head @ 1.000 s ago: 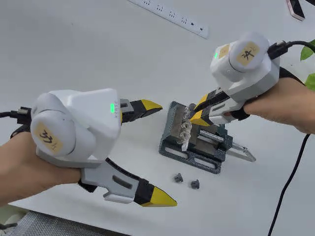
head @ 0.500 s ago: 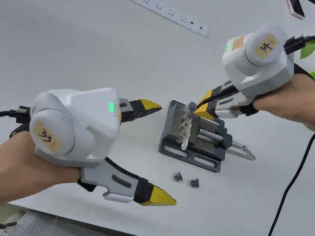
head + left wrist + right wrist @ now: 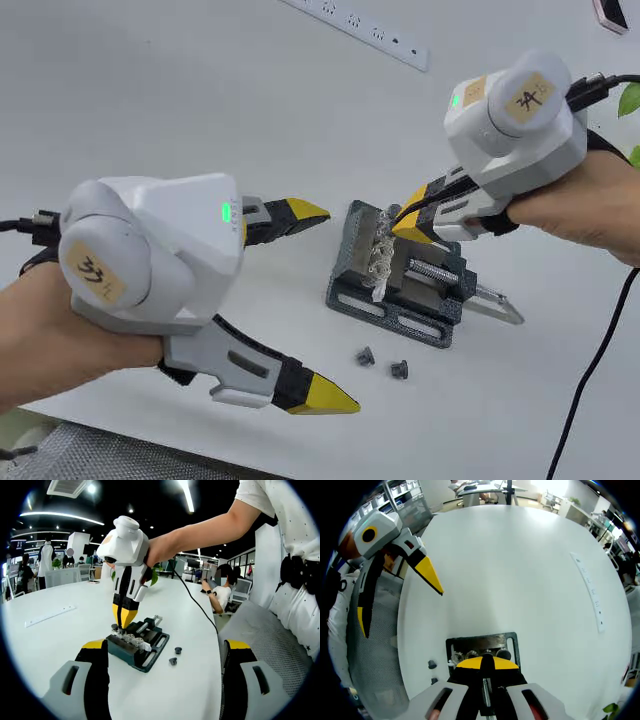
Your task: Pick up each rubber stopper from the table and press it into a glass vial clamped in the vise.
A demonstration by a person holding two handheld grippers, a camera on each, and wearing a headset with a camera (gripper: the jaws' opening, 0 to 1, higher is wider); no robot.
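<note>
Glass vials in the vise could crack if the right gripper, jaws together, bears down crooked (left gripper gapes wide, idle).

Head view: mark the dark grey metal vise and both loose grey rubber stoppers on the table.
Dark grey metal vise (image 3: 355,240), head view, outer jaw plate.
Left grey rubber stopper (image 3: 365,355), head view, its top.
Right grey rubber stopper (image 3: 399,369), head view, its top.

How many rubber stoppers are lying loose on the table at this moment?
2. Both lie close together on the table just in front of the vise: one stopper and a second stopper. Any beneath the right gripper, at the vials, could be hidden.
</note>
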